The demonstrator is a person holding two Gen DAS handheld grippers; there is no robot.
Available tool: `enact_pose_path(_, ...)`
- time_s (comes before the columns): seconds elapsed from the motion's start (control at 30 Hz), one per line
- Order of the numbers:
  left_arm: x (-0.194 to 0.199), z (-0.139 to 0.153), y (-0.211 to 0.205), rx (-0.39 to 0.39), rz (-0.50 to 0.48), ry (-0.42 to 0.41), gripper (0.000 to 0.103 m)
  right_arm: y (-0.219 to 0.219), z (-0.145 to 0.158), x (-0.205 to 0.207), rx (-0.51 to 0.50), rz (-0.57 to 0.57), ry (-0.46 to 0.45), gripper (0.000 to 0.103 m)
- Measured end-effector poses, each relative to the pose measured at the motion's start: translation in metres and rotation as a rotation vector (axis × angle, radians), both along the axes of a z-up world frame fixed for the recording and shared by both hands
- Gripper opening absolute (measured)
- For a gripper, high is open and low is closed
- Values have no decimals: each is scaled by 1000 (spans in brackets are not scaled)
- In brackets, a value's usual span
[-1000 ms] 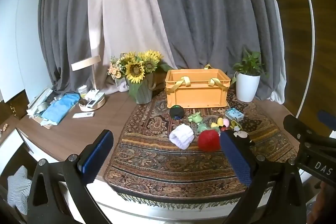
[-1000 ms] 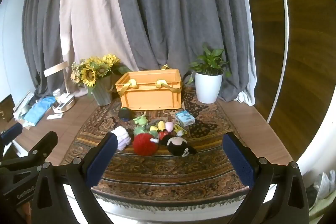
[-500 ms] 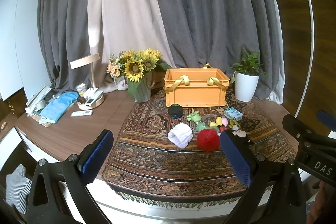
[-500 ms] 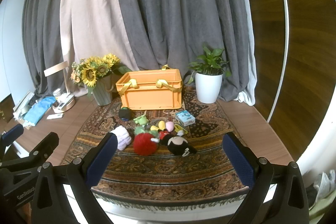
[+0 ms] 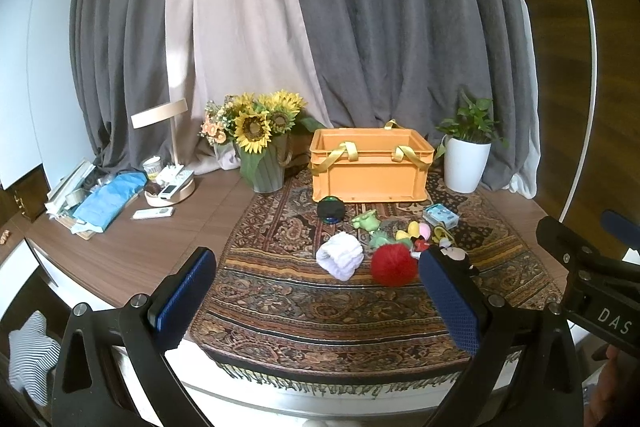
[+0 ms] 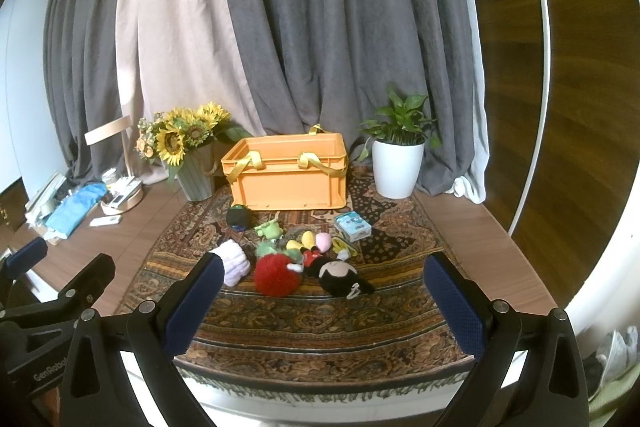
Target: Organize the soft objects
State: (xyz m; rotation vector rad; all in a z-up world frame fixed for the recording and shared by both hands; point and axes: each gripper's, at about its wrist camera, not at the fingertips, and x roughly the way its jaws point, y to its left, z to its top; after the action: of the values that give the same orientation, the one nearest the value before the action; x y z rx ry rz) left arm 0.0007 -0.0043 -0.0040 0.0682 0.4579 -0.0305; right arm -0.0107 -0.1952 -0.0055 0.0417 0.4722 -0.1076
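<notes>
Soft toys: a red pompom, a white rolled cloth, a black-headed doll, a green toy and small yellow and pink pieces lie bunched on the rug, ahead of both grippers and apart from them.
Orange crate: beyond the toys, open top, yellow straps over its rim.
Dark ball: just in front of the crate's left corner.
Small blue box: right of the toys.
Left gripper: released, fingers wide apart, holding nothing, short of the toys.
Right gripper: released, wide apart, empty.
Surface: wooden, carrying sunflowers left of the crate and a potted plant right of it.
</notes>
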Motion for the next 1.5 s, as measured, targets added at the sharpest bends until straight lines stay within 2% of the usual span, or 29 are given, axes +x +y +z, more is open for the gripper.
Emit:
enact_pose_path(1.27, -7, -10, -12, 0, -3, 14, 103, 3, -5, 7, -1, 1, 7, 101)
enact_pose_path(1.5, -7, -22, -18, 9, -12, 40, 103, 4, -12, 13, 2, -2, 22, 101)
